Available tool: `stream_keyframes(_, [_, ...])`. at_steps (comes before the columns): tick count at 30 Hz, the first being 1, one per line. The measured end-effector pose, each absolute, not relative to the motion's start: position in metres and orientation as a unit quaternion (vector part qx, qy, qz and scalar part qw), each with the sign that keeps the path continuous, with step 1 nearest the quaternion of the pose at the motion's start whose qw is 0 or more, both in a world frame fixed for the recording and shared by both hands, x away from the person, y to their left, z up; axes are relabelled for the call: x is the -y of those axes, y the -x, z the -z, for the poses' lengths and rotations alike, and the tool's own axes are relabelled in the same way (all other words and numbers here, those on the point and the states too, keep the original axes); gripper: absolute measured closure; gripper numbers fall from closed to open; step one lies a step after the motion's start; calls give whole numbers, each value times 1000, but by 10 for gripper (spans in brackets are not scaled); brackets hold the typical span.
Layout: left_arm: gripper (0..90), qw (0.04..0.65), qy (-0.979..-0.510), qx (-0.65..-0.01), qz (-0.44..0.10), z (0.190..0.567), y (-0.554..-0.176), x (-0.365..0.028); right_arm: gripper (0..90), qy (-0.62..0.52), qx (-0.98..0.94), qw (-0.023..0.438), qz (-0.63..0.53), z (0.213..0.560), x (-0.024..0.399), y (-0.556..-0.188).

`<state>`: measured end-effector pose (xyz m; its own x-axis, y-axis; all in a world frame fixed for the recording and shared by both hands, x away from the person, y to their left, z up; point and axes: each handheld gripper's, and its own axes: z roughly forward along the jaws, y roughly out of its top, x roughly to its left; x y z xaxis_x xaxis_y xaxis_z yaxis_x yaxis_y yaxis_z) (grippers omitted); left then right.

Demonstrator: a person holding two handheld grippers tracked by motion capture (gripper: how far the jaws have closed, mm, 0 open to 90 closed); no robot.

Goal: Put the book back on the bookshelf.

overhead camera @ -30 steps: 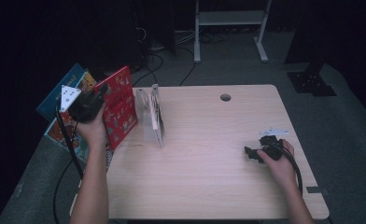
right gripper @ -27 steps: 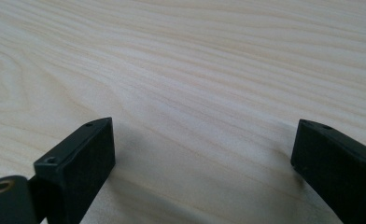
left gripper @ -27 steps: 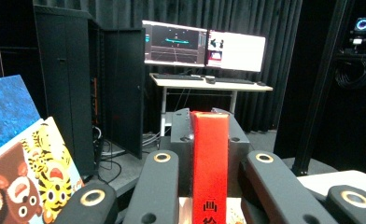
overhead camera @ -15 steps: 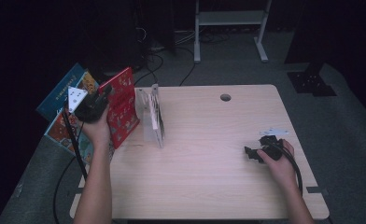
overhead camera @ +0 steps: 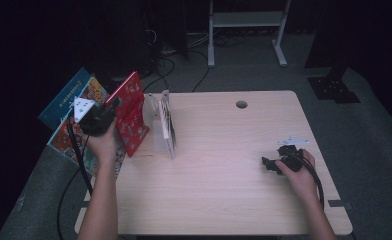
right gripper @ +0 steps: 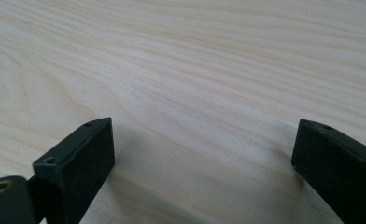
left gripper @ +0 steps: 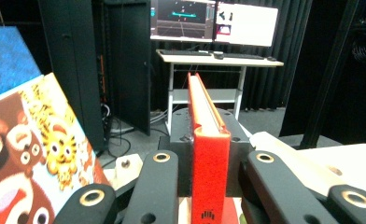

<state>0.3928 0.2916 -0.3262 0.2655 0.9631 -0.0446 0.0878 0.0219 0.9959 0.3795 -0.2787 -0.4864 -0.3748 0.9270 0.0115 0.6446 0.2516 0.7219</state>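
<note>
Grip looks solid: left tool point(overhead camera: 115, 104) clamps the red book point(overhead camera: 132, 116) by its spine at the desk's point(overhead camera: 224, 190) 9 o'clock edge, upright for shelving. Right tool point(overhead camera: 268, 163) rests wide open, empty.

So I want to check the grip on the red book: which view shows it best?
The left gripper view: the red book stands spine-on between the left hand-held gripper's two black jaws. The high view shows the book whole but small, at the table's left edge. The right gripper view looks at bare tabletop.
</note>
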Motion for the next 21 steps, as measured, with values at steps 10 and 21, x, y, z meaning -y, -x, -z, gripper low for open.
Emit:
stream_keyframes(10, [778, 532, -585, -473, -388, 331, -385, -297, 51, -516, -761, 215, -328, 486, 279, -379])
stream_keyframes(21, [660, 513, -595, -493, -375, 330, -384, -301, 51, -516, -761, 215, -328, 486, 279, -379])
